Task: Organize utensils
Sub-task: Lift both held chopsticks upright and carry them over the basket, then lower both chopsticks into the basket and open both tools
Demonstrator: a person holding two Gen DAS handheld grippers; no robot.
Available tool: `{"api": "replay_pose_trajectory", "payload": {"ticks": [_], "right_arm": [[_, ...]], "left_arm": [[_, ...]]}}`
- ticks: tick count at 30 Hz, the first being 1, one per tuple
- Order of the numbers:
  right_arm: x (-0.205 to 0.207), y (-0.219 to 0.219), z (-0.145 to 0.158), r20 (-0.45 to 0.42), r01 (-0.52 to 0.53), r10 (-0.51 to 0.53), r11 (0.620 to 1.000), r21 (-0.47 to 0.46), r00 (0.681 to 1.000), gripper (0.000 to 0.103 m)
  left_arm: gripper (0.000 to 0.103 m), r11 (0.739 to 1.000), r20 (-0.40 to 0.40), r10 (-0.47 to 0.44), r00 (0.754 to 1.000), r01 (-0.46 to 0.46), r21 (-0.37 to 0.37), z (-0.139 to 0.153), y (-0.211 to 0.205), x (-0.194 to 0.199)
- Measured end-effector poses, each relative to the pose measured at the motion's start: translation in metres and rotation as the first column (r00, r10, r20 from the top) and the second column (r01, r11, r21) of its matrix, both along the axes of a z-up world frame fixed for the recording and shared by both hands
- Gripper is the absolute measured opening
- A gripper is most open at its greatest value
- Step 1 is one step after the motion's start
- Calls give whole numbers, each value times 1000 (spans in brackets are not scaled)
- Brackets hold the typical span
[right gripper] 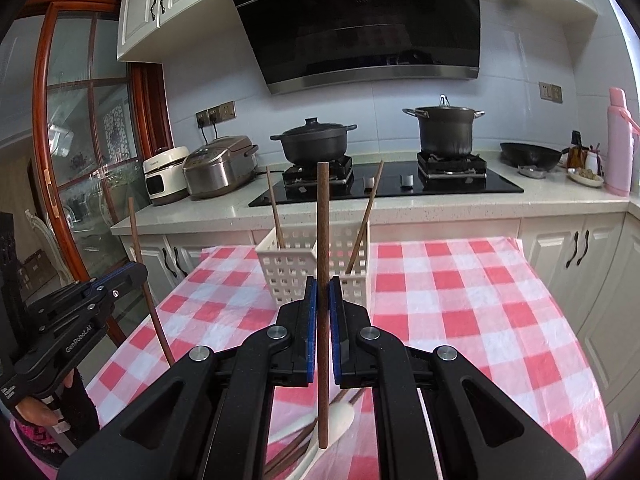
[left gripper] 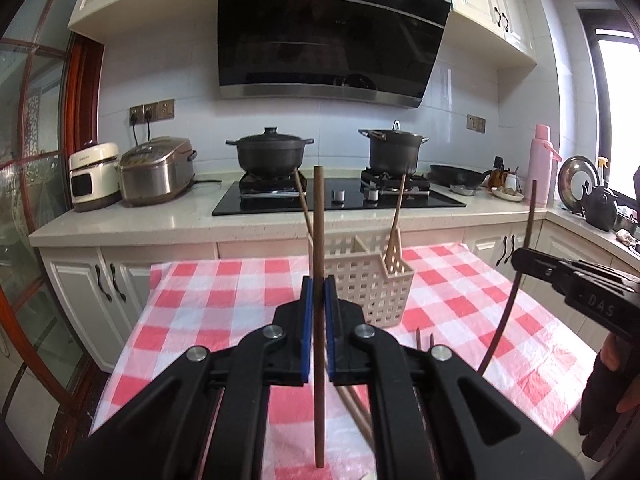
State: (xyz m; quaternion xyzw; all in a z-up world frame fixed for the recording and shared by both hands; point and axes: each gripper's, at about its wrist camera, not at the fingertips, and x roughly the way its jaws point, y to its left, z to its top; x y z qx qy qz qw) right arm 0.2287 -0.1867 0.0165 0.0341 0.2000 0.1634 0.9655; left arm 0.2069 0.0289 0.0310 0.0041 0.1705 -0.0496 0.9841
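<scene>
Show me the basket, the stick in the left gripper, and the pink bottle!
basket (left gripper: 360, 284), left wrist view, front wall.
stick in the left gripper (left gripper: 319, 220), left wrist view, upper shaft.
pink bottle (right gripper: 619, 144), right wrist view, body.

The utensil basket (left gripper: 366, 280) stood on the table (left gripper: 224, 280) before the stove (left gripper: 340, 196). Two utensils stood in it (a slotted spatula (left gripper: 394, 240) rightmost).

table (right gripper: 480, 300): checked cloth | on it: basket (right gripper: 298, 276), spoon (right gripper: 340, 420)

Left claw (left gripper: 319, 304): jaws clamped on an upright chopstick (left gripper: 319, 240).
Right claw (right gripper: 322, 300): jaws clamped on an upright chopstick (right gripper: 323, 240).
</scene>
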Motion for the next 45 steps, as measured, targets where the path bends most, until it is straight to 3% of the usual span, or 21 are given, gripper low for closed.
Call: {"api": "replay_pose_trajectory", "payload": {"ticks": [13, 28, 35, 45], "right_arm": [[55, 9, 46, 88, -2, 6, 999, -46, 996, 7], [152, 9, 96, 128, 27, -25, 1000, -12, 991, 7], [187, 18, 81, 91, 17, -18, 1000, 8, 996, 7], [213, 26, 23, -35, 13, -14, 1000, -22, 999, 7]], "left_arm": [[6, 999, 91, -35, 995, 36, -7, 69, -16, 54], [6, 999, 175, -24, 984, 29, -25, 154, -33, 151], [6, 998, 133, 4, 991, 5, -68, 140, -33, 202], [6, 997, -23, 15, 1000, -16, -77, 62, -31, 234]]}}
